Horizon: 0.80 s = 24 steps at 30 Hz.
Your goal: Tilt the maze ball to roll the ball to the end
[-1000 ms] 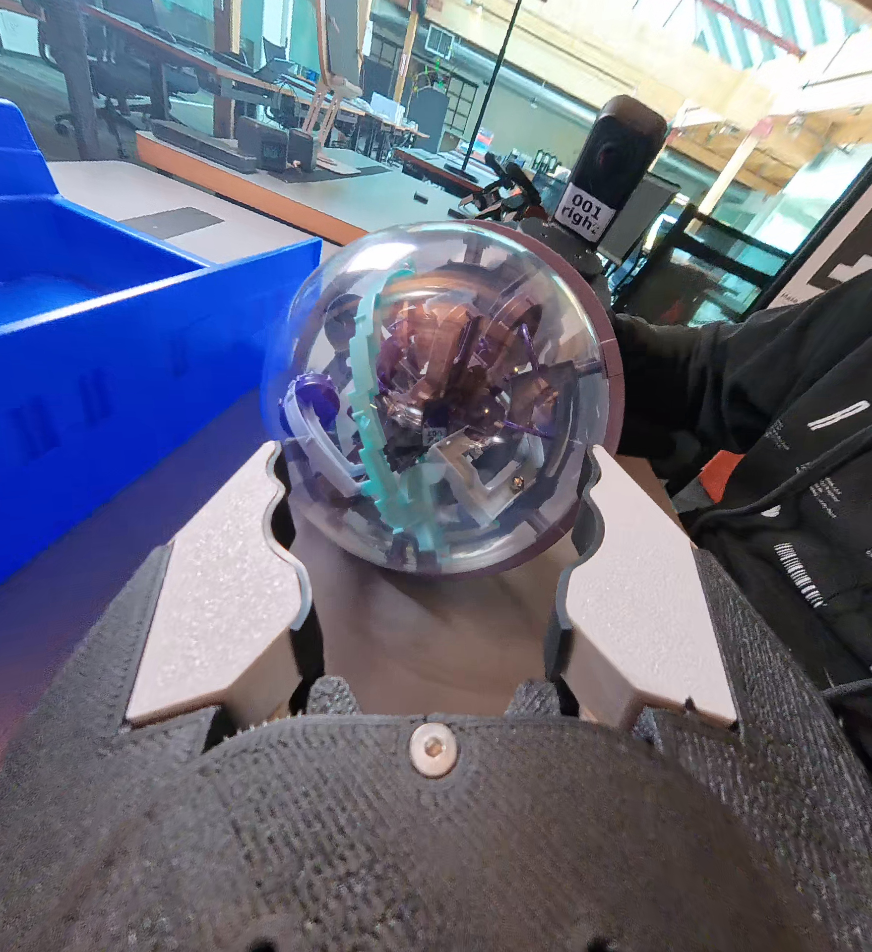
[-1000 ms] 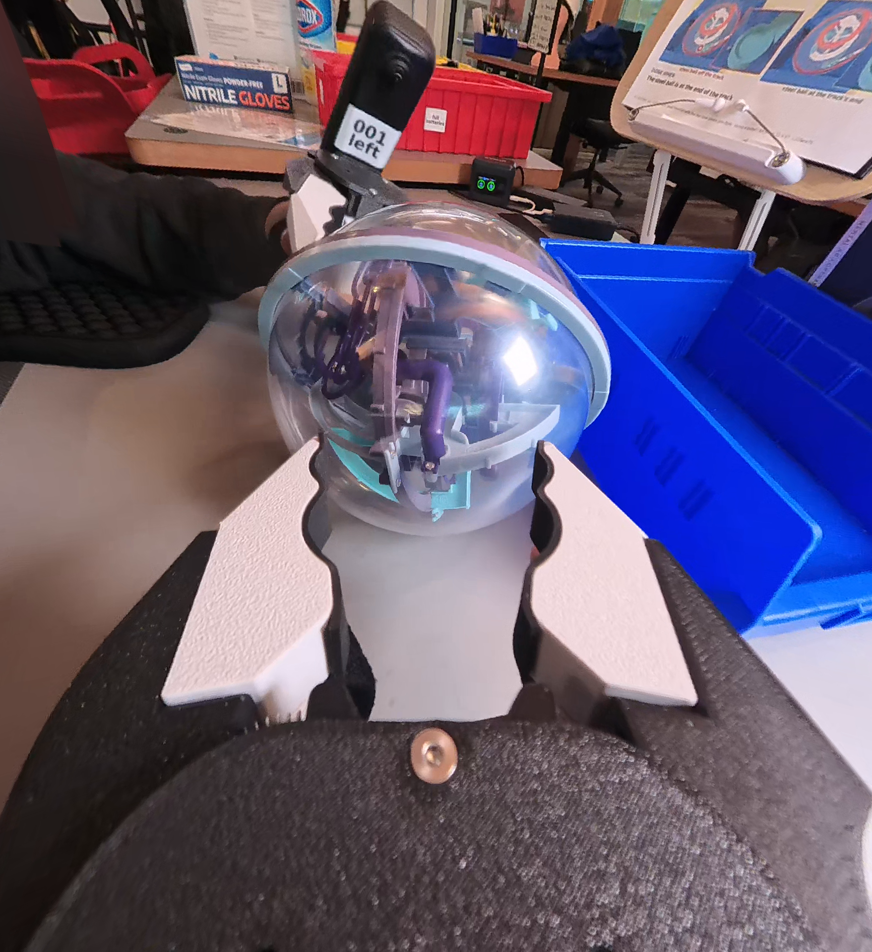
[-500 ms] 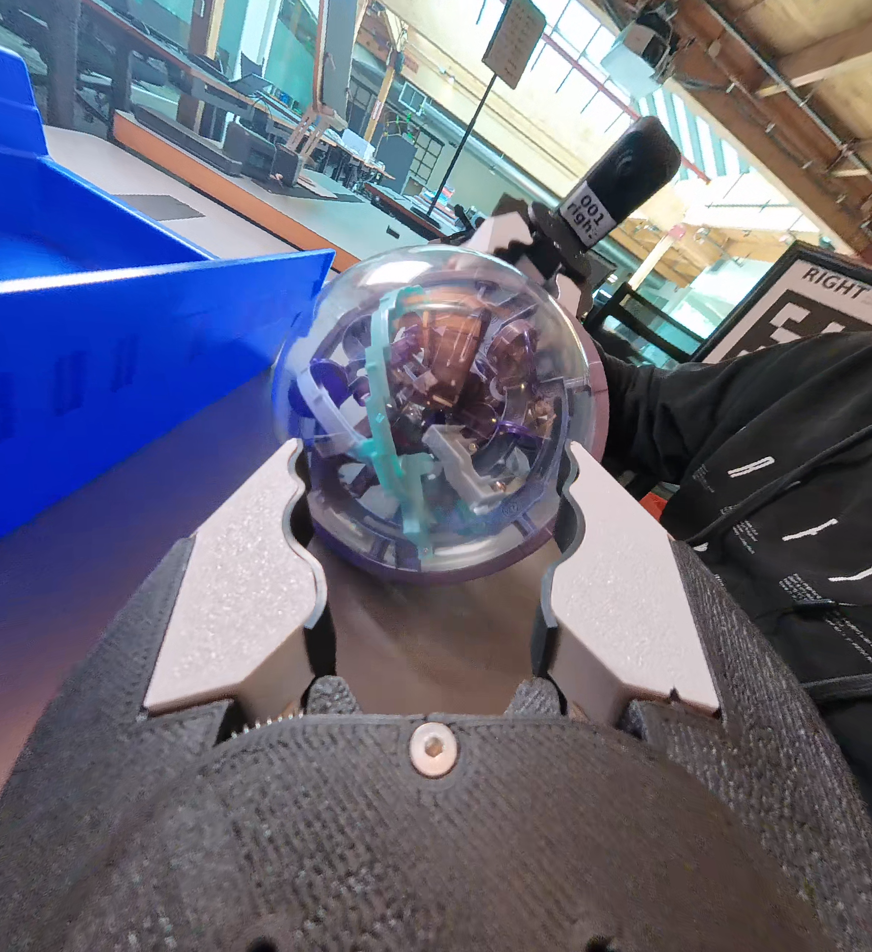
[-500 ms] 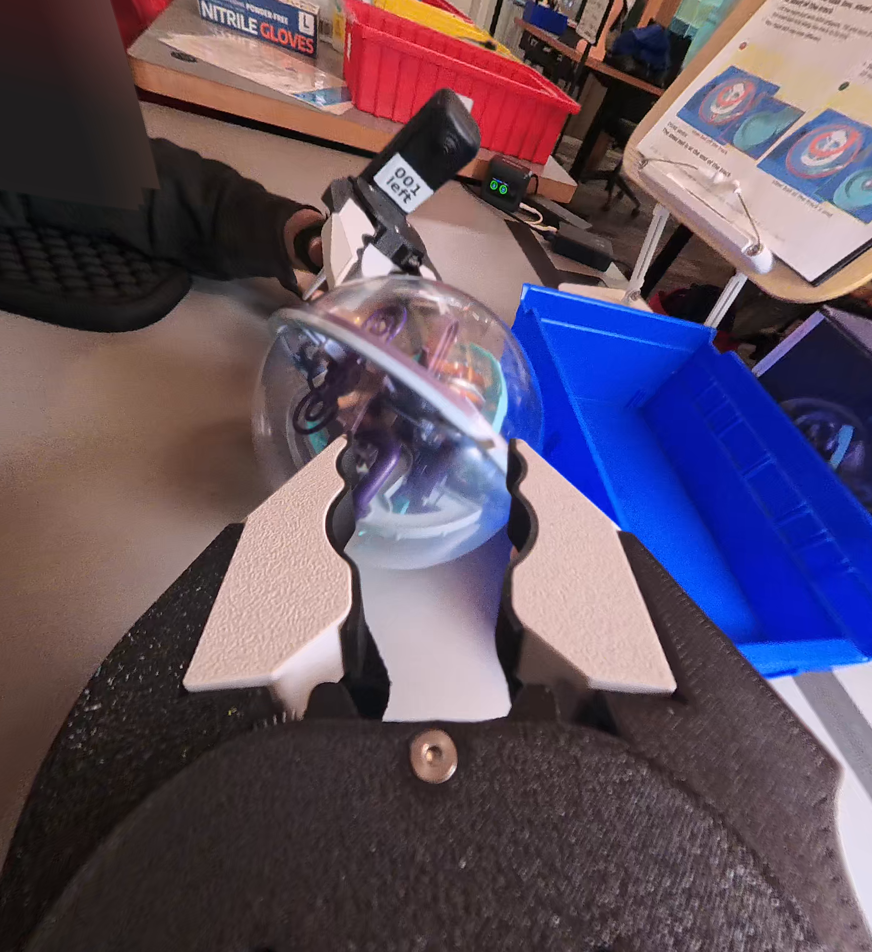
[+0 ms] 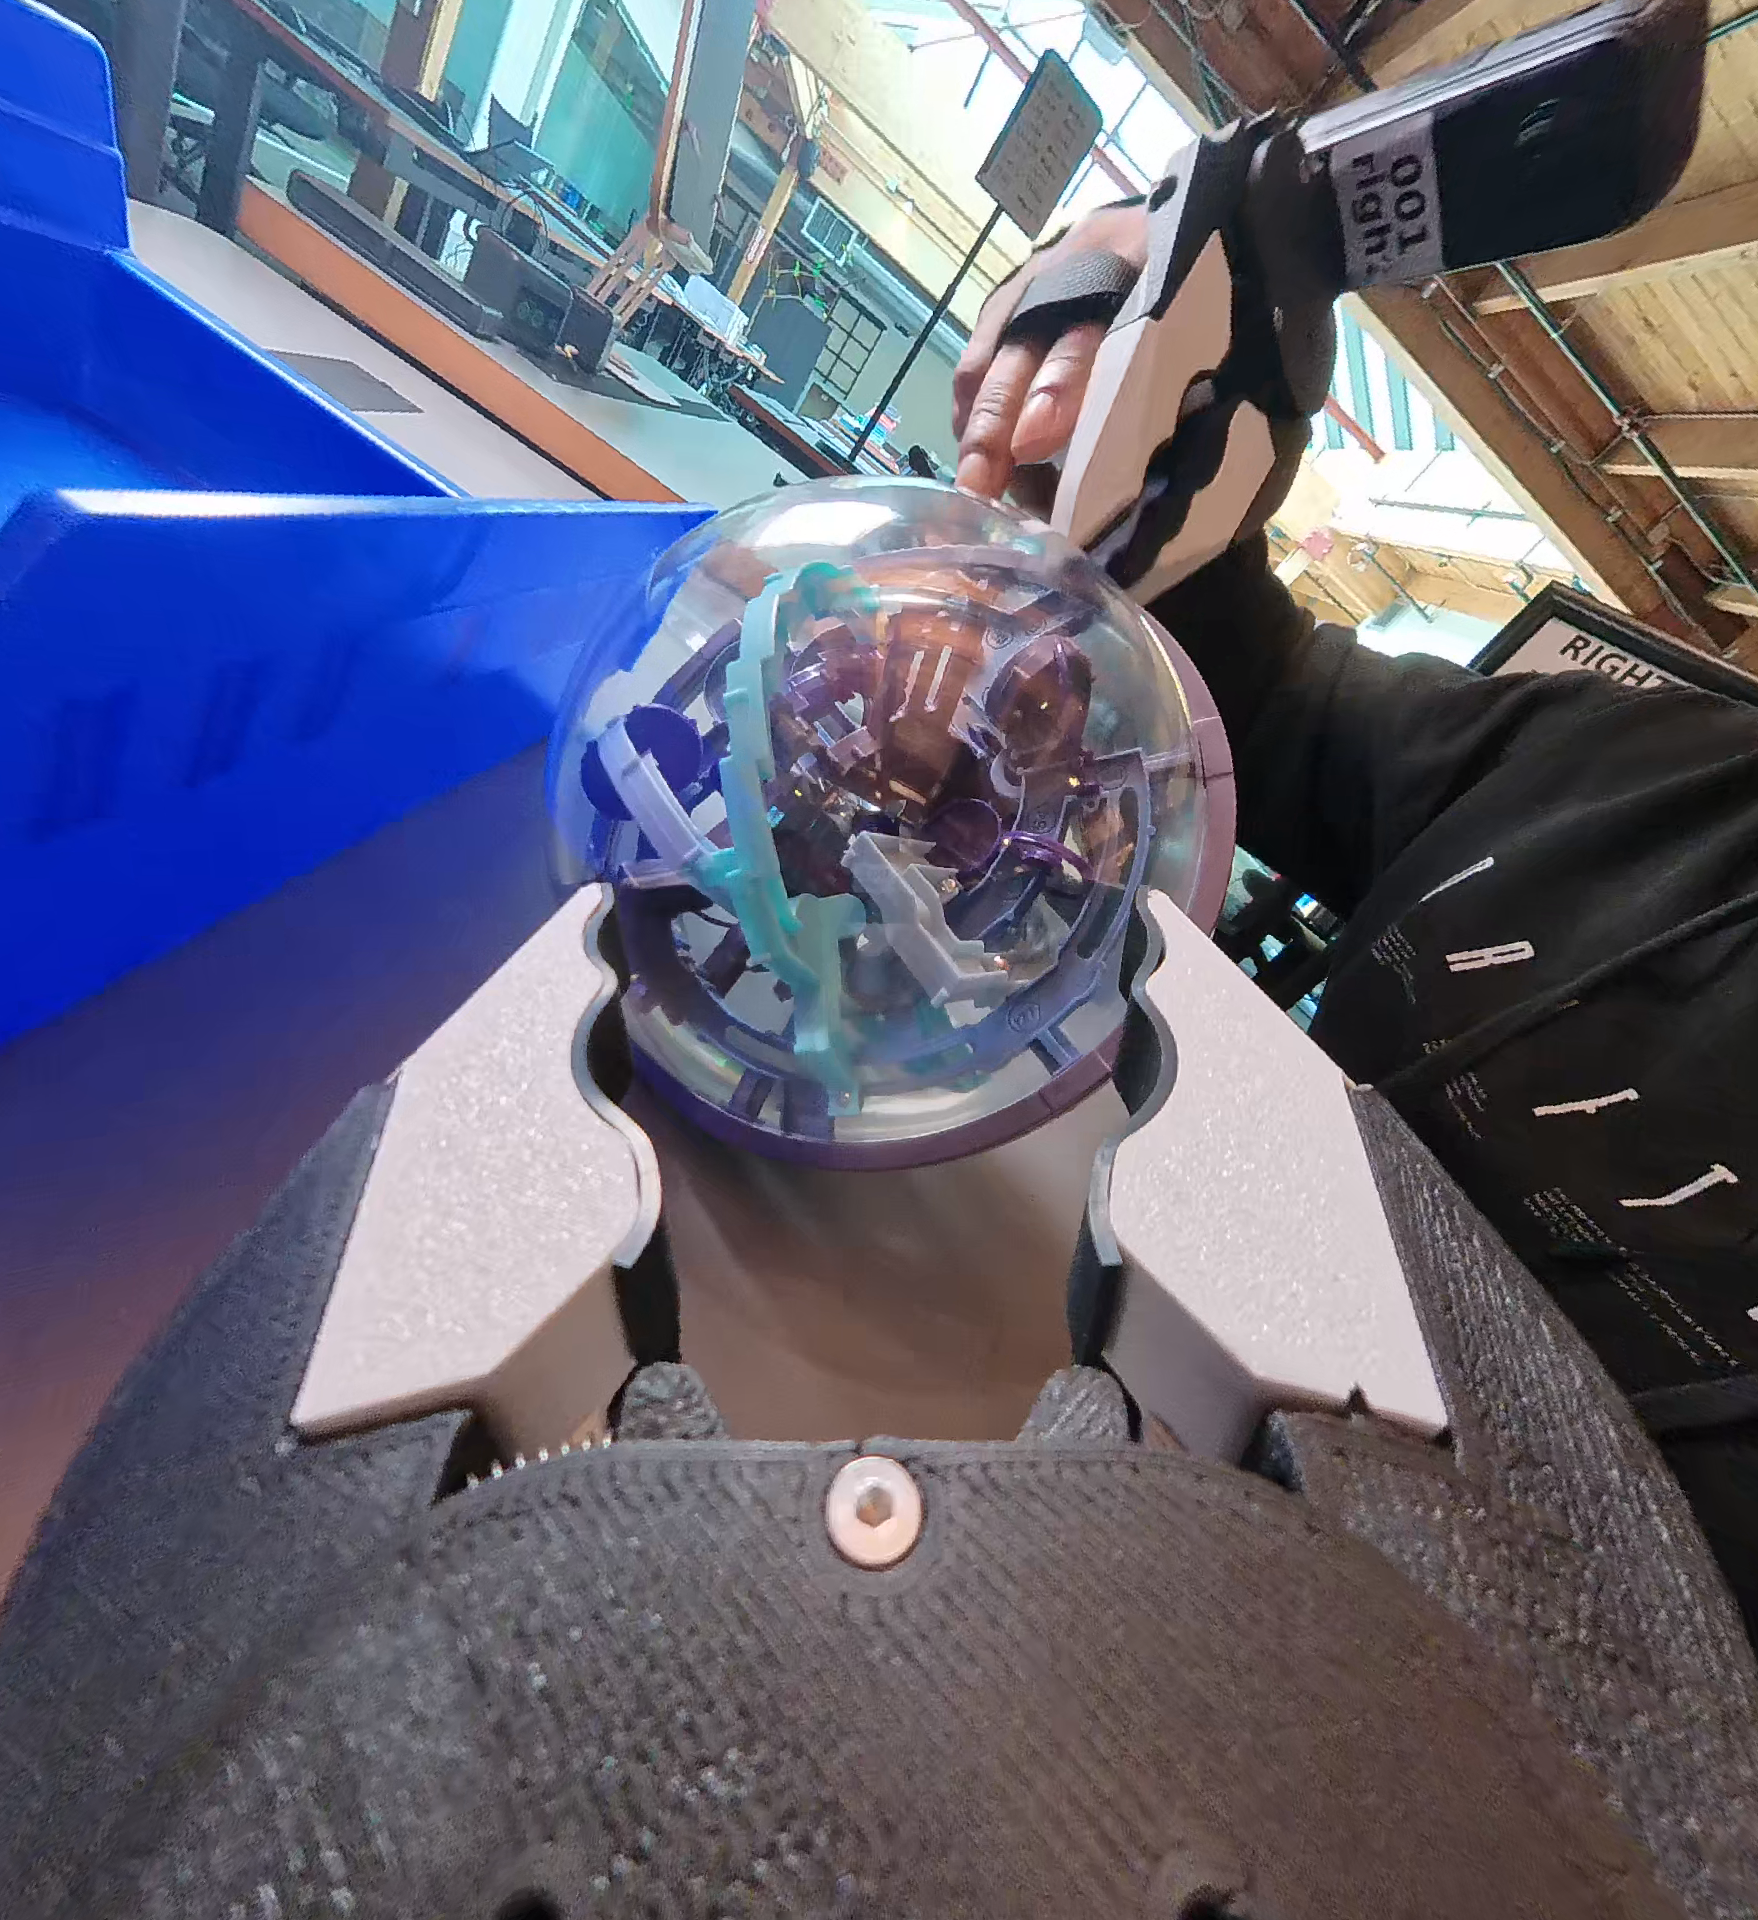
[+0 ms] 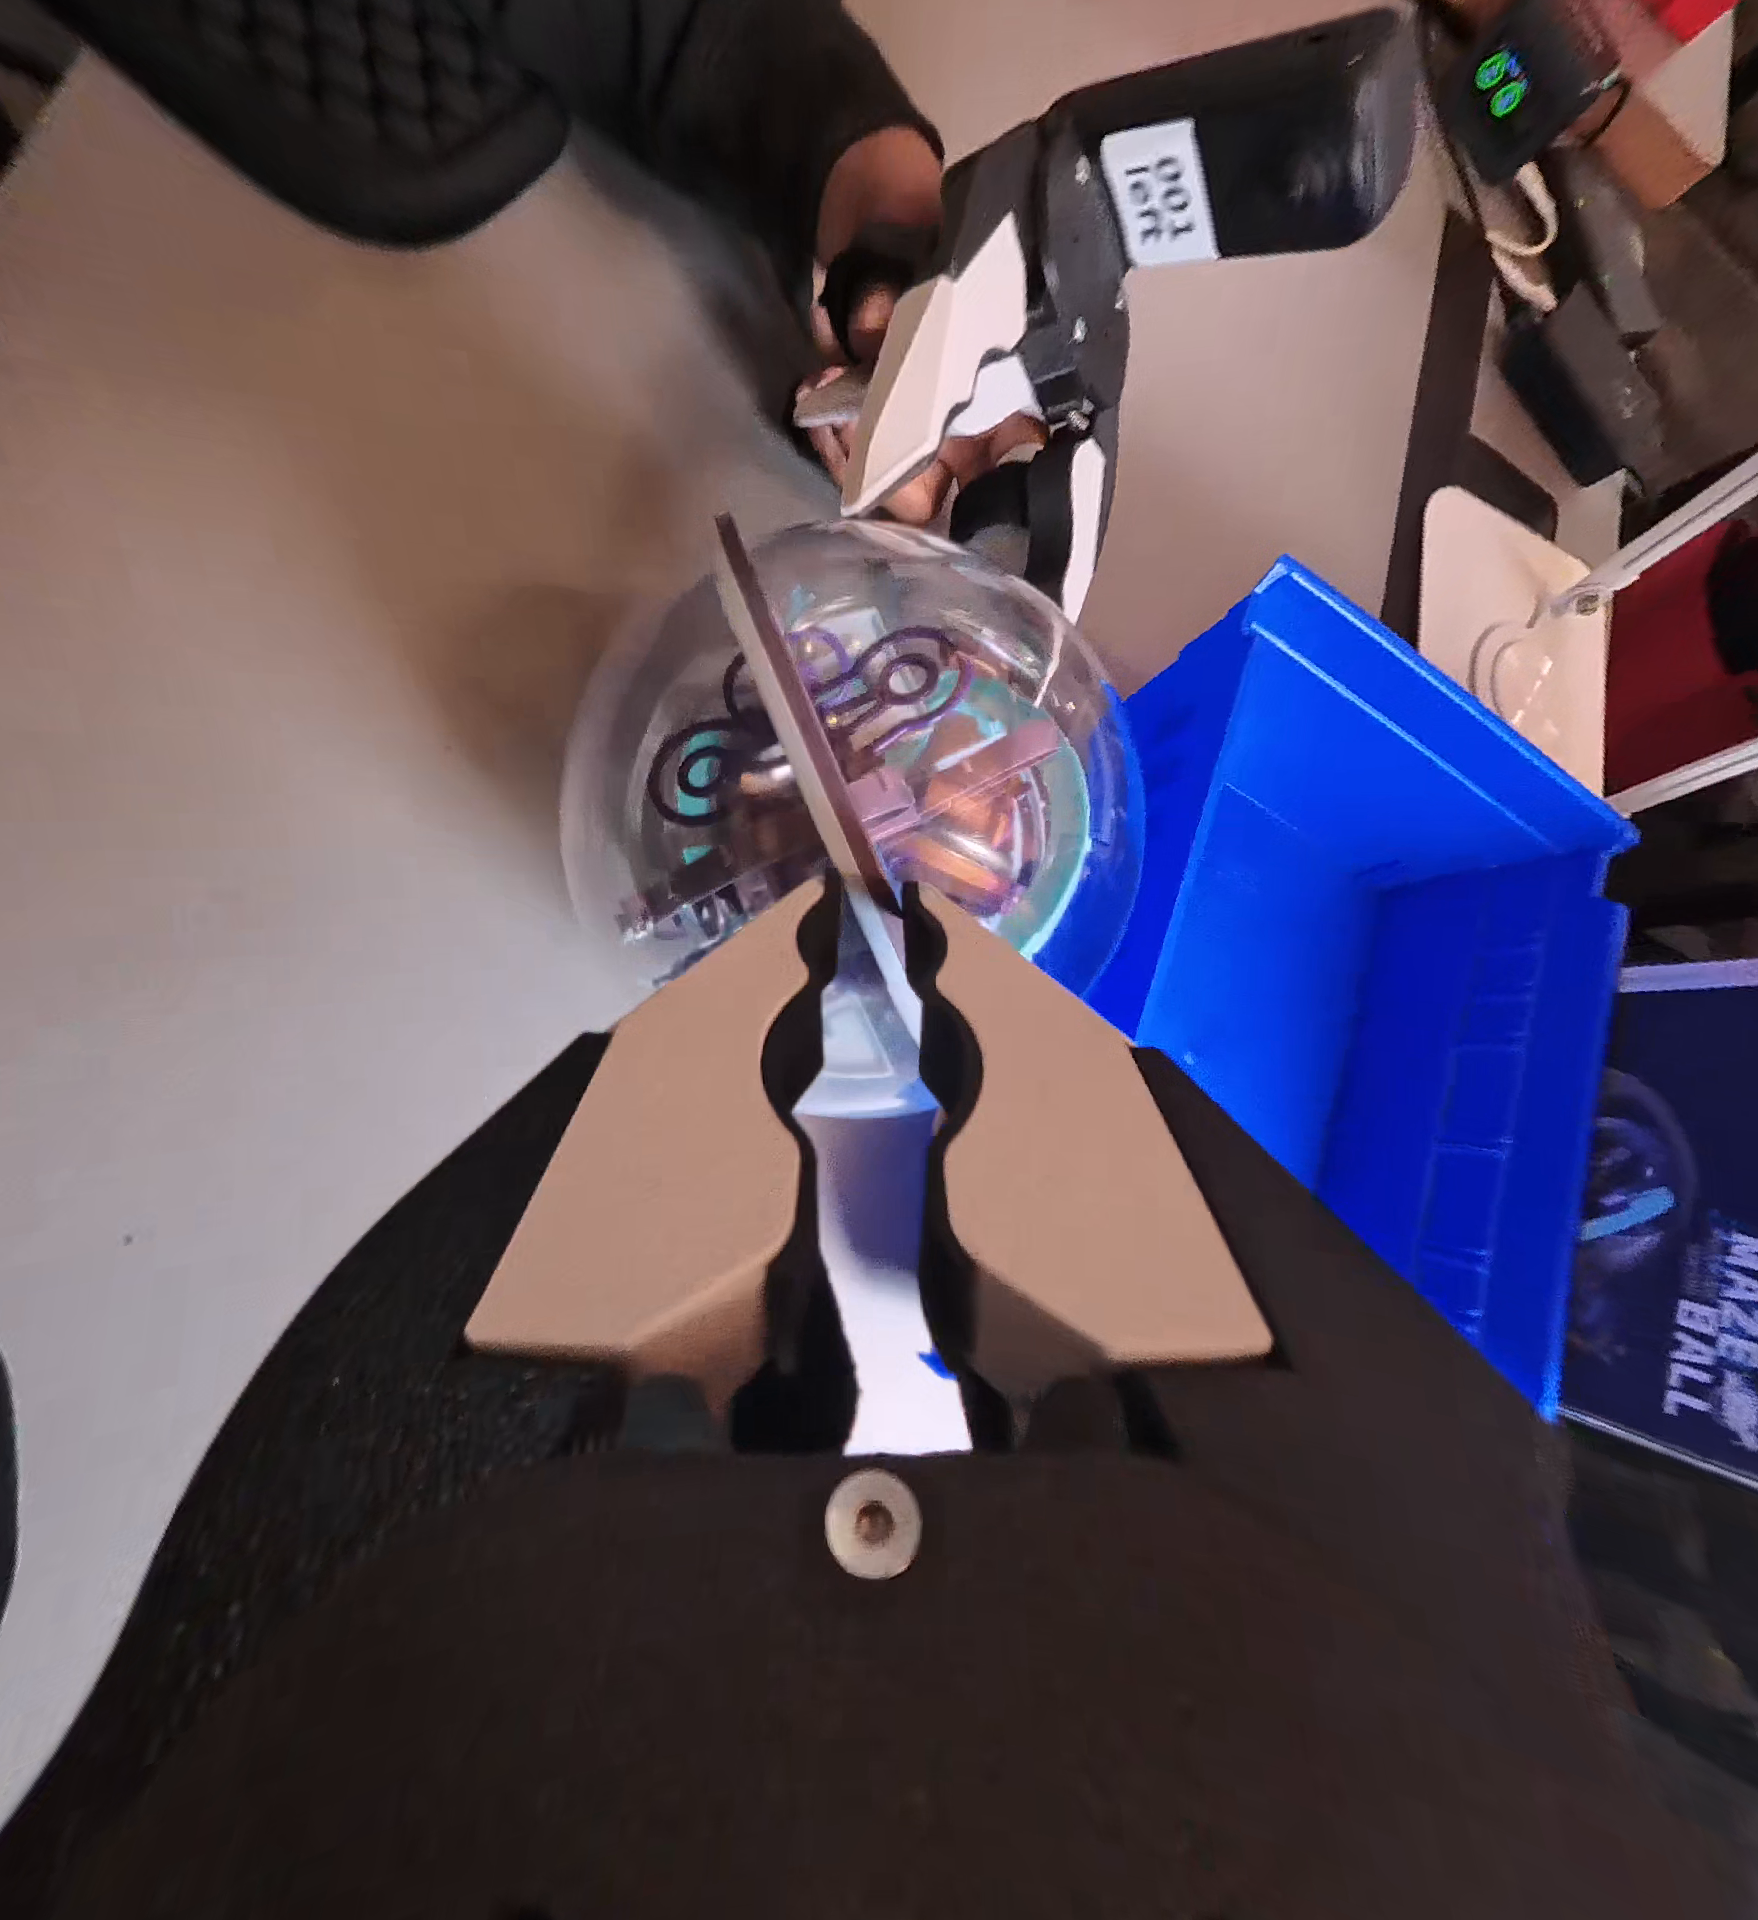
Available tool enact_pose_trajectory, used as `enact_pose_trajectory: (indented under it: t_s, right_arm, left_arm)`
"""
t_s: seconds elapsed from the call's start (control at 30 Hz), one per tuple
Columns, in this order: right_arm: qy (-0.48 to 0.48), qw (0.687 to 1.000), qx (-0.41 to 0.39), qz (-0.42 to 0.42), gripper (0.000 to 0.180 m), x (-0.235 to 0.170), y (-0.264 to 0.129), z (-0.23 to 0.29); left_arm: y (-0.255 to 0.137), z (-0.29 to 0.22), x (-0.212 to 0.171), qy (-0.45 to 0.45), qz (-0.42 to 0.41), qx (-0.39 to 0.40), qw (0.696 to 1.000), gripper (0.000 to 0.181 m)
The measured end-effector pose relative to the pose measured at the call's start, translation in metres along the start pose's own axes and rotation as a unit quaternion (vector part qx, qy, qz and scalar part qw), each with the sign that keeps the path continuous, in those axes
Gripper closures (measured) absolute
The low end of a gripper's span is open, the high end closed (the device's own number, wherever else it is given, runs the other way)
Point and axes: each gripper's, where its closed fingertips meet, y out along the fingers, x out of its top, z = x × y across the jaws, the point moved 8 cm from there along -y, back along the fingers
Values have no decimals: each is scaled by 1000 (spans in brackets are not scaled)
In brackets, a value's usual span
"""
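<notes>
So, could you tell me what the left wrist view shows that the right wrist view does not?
Only the left wrist view shows the left gripper wide around the maze ball, a black hooded sweatshirt, and the wooden ceiling. Only the right wrist view shows the right gripper nearly closed on the ball's seam rim, the pale tabletop and the dark printed box. Both show the maze ball, the blue bin, and the opposite gripper beyond the ball.

Left gripper [image 5: 875, 935] spread wide; right gripper [image 6: 870, 904] nearly closed, seemingly pinching.
</notes>
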Motion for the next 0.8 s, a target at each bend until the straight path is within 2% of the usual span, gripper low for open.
enact_pose_trajectory:
  t_s: [0.23,0.4,0.57,0.8]
  right_arm:
    - [-52,997,27,59,173,9,1,-3]
    - [-73,995,17,68,174,5,0,-1]
    - [-73,996,12,55,174,3,0,-2]
    - [-70,996,3,52,174,1,-1,-3]
  left_arm:
    - [-1,-1,-2,8,9,3,1000,86]
    - [-9,-12,-10,84,65,28,994,88]
    - [-5,-15,-21,175,130,71,973,106]
    - [2,-14,-33,251,202,141,936,150]
